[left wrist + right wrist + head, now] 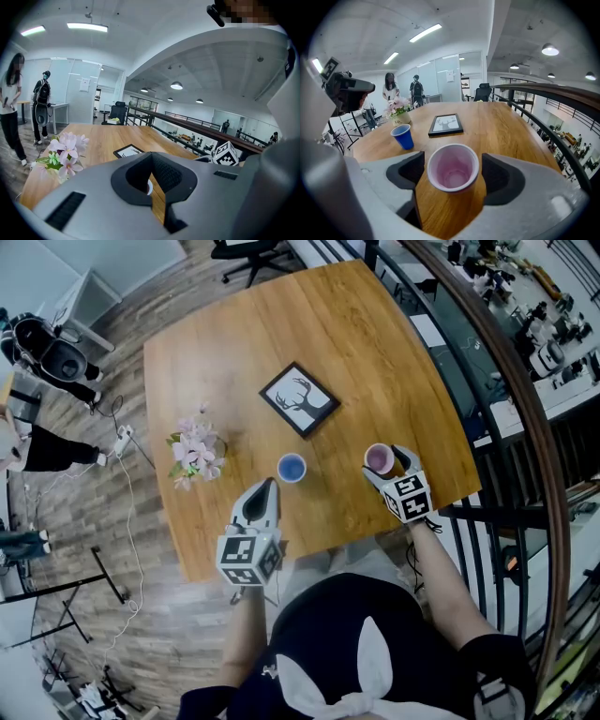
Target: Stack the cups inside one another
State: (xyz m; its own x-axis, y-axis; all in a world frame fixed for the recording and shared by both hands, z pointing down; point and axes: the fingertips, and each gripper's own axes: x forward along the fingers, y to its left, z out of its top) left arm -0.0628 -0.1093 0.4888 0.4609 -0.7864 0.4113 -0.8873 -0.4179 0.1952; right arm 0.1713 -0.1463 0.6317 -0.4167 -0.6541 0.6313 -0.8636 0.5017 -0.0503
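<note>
Right claw point(453, 159) is low over the worktop point(375, 352), tilted downward, and its jaws stand wide. The pink cup point(453, 174) sits upright between them, mouth up and empty, its base on the wood. The dark pads point(410, 171) flank the rim closely on both sides, yet a sliver of gap shows on each, so there is no squeeze on it. Over on the other side, the left claw point(151, 157) hangs near the front edge of the worktop with its jaws brought together at the tips and nothing clamped in them. Just beyond its nose stands the blue cup point(292, 467), upright and on its own, well apart from the pink one. Further back lie a framed deer picture point(299, 399) and a small pot of pale flowers point(195, 454).
</note>
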